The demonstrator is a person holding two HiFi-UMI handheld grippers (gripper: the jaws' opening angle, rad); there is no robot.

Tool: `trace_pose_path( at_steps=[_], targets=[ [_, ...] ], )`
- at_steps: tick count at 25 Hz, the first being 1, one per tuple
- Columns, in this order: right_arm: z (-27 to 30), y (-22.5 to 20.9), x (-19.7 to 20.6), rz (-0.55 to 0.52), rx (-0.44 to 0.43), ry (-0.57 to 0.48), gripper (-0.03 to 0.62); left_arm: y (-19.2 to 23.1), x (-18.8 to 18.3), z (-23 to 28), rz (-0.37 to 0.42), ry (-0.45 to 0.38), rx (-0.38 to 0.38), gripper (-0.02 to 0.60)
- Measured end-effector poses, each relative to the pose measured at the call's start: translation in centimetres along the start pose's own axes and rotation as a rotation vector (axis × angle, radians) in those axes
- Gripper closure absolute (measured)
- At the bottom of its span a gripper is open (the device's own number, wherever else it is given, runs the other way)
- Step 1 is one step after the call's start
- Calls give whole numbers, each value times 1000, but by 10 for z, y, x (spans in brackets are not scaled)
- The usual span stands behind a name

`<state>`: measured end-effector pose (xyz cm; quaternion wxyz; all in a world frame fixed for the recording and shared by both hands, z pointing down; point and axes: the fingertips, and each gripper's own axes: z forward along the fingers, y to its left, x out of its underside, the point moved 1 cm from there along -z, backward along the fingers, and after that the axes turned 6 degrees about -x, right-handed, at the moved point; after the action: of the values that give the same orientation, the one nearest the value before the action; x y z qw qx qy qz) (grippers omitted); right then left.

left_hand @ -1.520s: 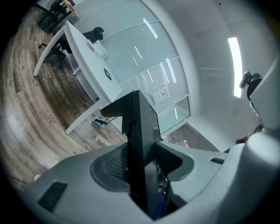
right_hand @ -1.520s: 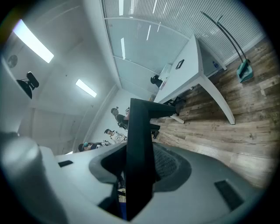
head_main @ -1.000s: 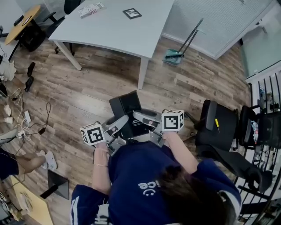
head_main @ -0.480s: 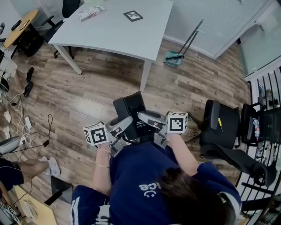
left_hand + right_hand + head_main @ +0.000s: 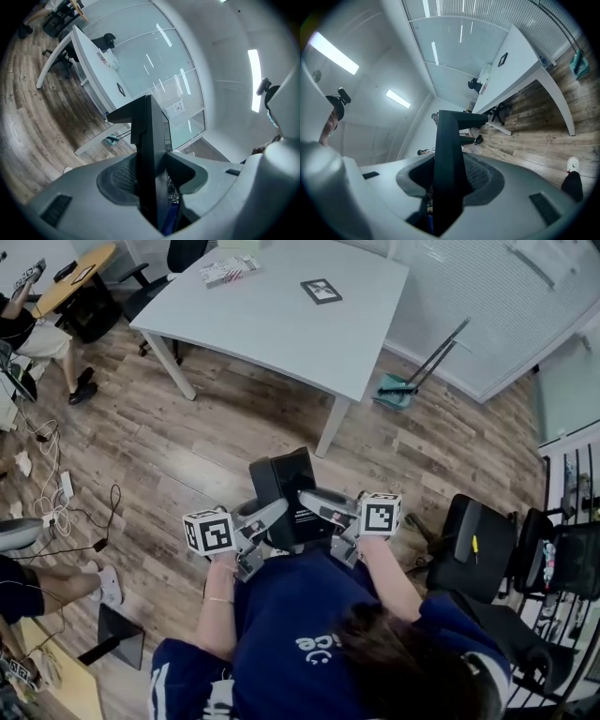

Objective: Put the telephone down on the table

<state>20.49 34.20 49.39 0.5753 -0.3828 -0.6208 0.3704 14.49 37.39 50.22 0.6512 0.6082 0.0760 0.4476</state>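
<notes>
- Fingers pinch only the thin edges of the phone, one gripper on each side. The likeliest failure is a twist: if one hand leads the other, the black slab could pivot between the pads and slide out.
- Below the fingers is bare floor. The table lies well ahead of them, so a slip now would probably mean a fall onto wood.
- Setting down has its own risk (a judgement, not something seen). Coming in low could knock the phone against the table's near edge, and freeing one side before the base rests flat could tip it over.
- Left gripper: the jaws stand fairly wide and are clamped on the phone's left edge. A ribbed pad presses each face, and the phone stands edge-on between them.
- Right gripper: the jaws are partly apart and clenched on the opposite edge, with a pad tight against the dark body.
- Phone: it hangs in the air between the two sets of fingers, close in front of the person, touching nothing else that shows.
</notes>
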Motion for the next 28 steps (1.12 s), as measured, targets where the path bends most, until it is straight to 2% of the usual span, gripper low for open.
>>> trace_pose_path(
  at_steps=[9, 18, 28],
  targets=[
    [27, -46, -79, 32, -31, 39, 422, 28, -72, 50, -13, -30, -55, 390],
    [29, -83, -173, 8, -66, 69, 424, 34, -142, 120, 12, -51, -58, 390],
    [20, -113, -229, 22, -63, 73, 424, 42, -176, 174, 5, -55, -70, 390]
  ],
)
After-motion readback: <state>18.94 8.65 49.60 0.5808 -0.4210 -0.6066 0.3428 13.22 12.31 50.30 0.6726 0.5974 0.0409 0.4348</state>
